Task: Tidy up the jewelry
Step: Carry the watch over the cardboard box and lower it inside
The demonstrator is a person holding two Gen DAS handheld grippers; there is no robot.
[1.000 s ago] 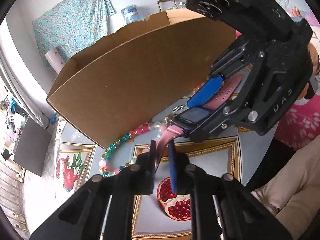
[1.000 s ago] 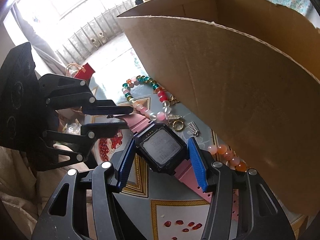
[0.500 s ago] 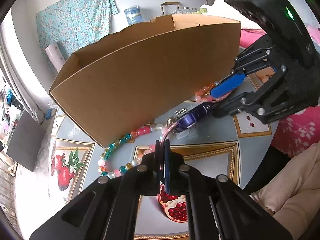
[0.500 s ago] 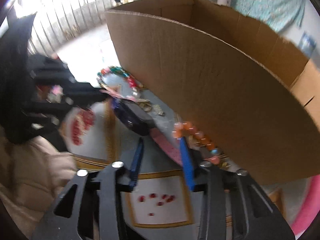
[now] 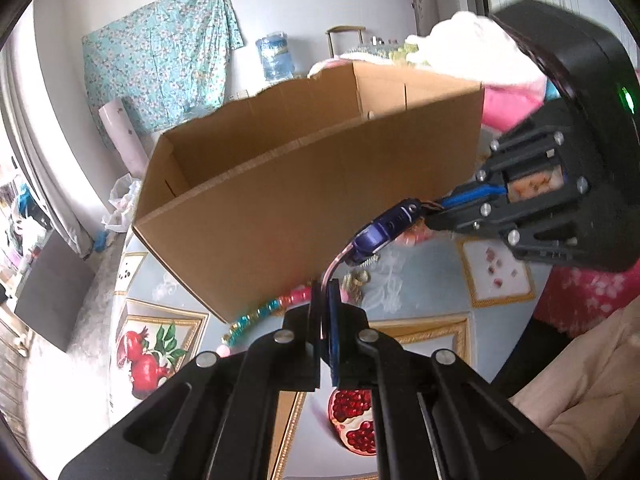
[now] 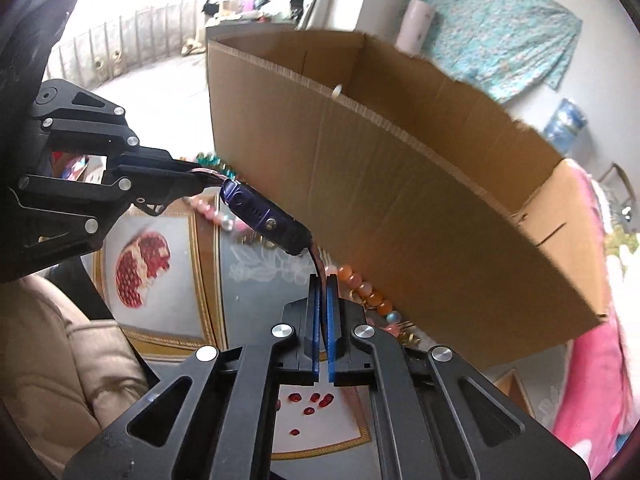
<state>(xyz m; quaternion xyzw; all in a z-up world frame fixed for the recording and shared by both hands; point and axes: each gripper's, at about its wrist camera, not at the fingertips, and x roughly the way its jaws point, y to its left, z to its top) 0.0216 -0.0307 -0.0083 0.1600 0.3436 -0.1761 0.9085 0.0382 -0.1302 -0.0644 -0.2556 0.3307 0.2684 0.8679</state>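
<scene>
A digital watch (image 5: pixel 382 232) with a dark blue case and pink strap hangs in the air between my two grippers, seen edge-on. My left gripper (image 5: pixel 325 284) is shut on one strap end. My right gripper (image 6: pixel 322 280) is shut on the other strap end; the watch case (image 6: pixel 264 216) shows up and left of it. The right gripper appears in the left wrist view (image 5: pixel 444 204), the left gripper in the right wrist view (image 6: pixel 200 178). The open cardboard box (image 5: pixel 320 184) stands just behind the watch, its rim above the watch.
Bead strings lie on the table by the box: a teal, pink and gold one (image 5: pixel 272 308) and an orange one (image 6: pixel 364 290). Small gold pieces (image 5: pixel 358 280) lie near them. The tablecloth (image 5: pixel 420 296) has pomegranate prints. A person's leg (image 6: pixel 60 352) is at the table edge.
Both grippers have lifted the watch off the table and turned it edge-on. The right gripper closed from open onto the strap. The box's open top has come into view.
</scene>
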